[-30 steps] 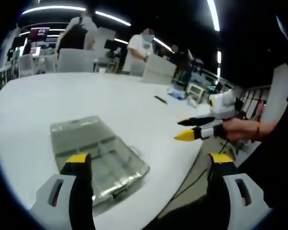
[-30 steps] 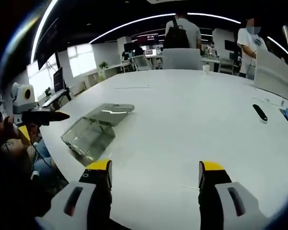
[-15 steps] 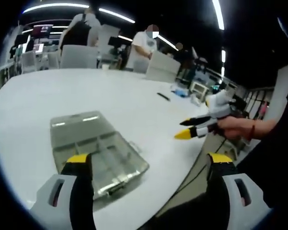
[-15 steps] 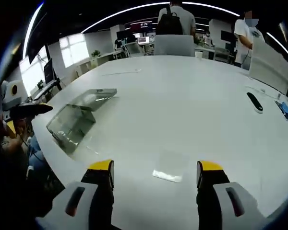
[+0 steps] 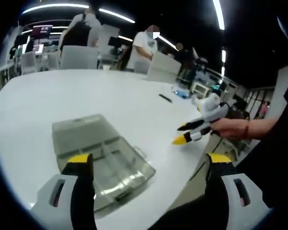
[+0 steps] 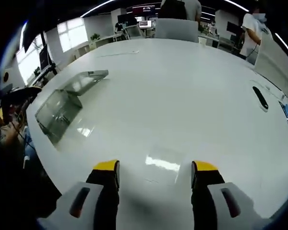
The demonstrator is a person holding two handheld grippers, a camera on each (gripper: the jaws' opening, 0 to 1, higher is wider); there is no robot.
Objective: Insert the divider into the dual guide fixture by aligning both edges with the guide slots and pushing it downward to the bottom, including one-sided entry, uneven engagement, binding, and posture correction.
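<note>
A clear plastic compartment box (image 5: 103, 153) lies near the table's edge, just beyond my left gripper (image 5: 149, 160), whose jaws stand wide apart and open above it with nothing between them. The same box (image 6: 60, 105) lies far left in the right gripper view. A thin clear divider sheet (image 6: 162, 162) lies flat on the white table, glinting, in front of my open right gripper (image 6: 155, 167) and between the lines of its jaws. In the left gripper view the right gripper (image 5: 181, 134) comes in from the right, held by a hand (image 5: 233, 128), low over the table.
A black pen (image 6: 260, 97) lies on the white table (image 6: 182, 86) toward the right; it shows too as the pen (image 5: 164, 98). Chairs and people stand at the far side (image 5: 144, 45). The table's near edge (image 5: 182, 167) drops off beside the box.
The right gripper has tipped down and closed in on the table, so the clear divider sheet now lies close before its jaws. The left gripper has hardly moved.
</note>
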